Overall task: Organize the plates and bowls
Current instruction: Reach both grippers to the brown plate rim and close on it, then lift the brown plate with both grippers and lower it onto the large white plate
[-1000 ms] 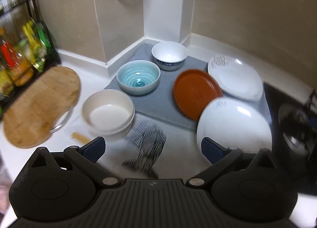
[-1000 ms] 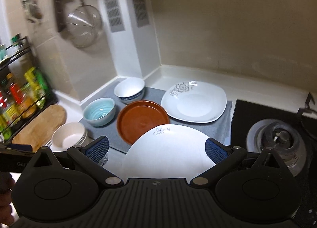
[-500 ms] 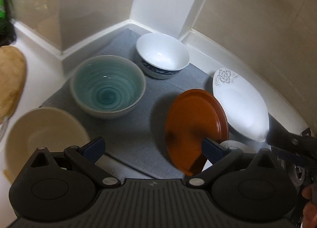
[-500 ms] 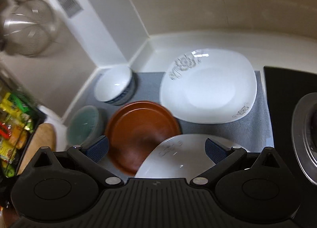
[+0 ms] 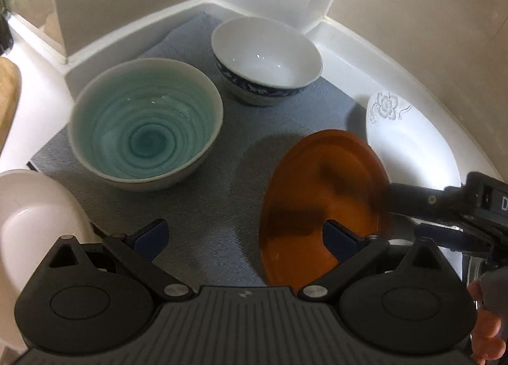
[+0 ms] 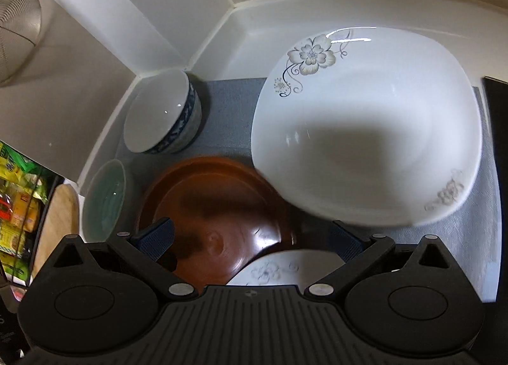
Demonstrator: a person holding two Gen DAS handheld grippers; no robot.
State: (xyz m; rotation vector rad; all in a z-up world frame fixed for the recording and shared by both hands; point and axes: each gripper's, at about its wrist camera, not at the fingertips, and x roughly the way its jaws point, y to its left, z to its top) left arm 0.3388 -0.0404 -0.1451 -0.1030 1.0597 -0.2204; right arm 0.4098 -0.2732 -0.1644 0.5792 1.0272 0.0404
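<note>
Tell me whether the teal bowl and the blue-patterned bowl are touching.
Apart. The left wrist view shows grey mat between the teal bowl and the blue-patterned bowl.

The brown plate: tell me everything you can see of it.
The brown plate is round, glossy reddish-brown, apparently glazed ceramic or plastic, with a raised rim, a shallow well and nothing on it. It sits on the grey mat between the teal bowl and the square white floral plate, whose edge overlaps its rim in the right wrist view. A second white floral plate covers its near edge. Motion blur hides whether it lies flat. Neither gripper holds it.
</note>
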